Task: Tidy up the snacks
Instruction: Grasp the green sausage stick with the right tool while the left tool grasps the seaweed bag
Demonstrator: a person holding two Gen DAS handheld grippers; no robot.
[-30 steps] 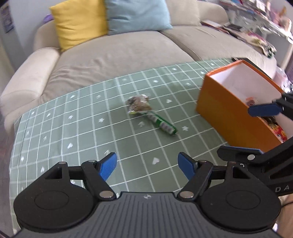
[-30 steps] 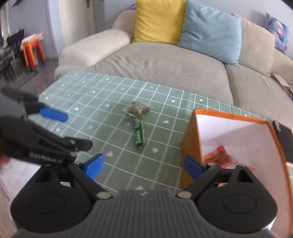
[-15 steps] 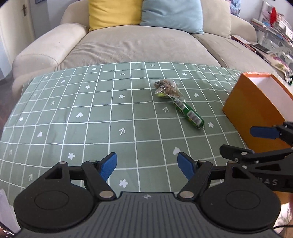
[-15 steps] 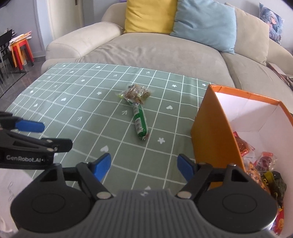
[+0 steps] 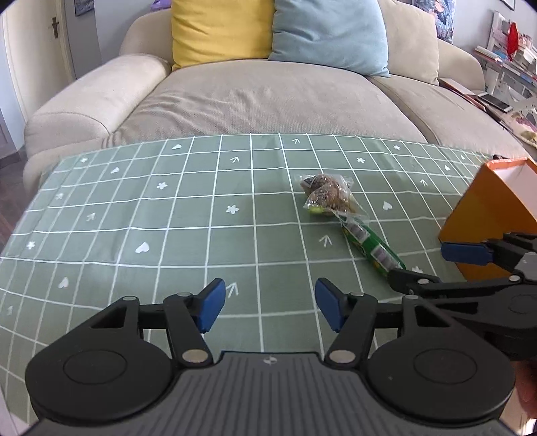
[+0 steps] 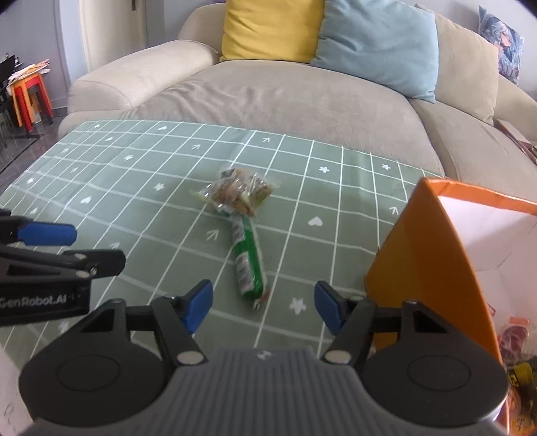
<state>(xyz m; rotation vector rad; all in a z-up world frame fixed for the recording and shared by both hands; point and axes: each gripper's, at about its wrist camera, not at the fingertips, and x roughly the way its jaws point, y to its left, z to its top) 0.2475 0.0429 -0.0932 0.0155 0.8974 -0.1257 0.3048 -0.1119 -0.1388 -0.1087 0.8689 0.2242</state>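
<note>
A clear bag of brown snacks (image 5: 328, 196) (image 6: 239, 194) and a green tube-shaped snack pack (image 5: 372, 249) (image 6: 248, 261) lie touching on the green checked tablecloth (image 5: 167, 218). An orange box (image 6: 433, 255) (image 5: 493, 208) with a white inside stands at the right and holds several snack packets (image 6: 513, 335). My left gripper (image 5: 266, 303) is open and empty, short of the snacks. My right gripper (image 6: 261, 303) is open and empty, with the near end of the green pack just ahead of its jaws. Each gripper shows in the other's view.
A beige sofa (image 5: 268, 90) with a yellow cushion (image 5: 218, 30) and a light blue cushion (image 5: 332, 33) runs behind the table. Red and orange stools (image 6: 28, 97) stand on the floor at far left. Cluttered shelves (image 5: 506, 63) are at far right.
Both grippers have swung leftwards and closer to the table, bringing the two snacks nearer the centre of view. The right gripper now sits close to the green pack. Both stay open.
</note>
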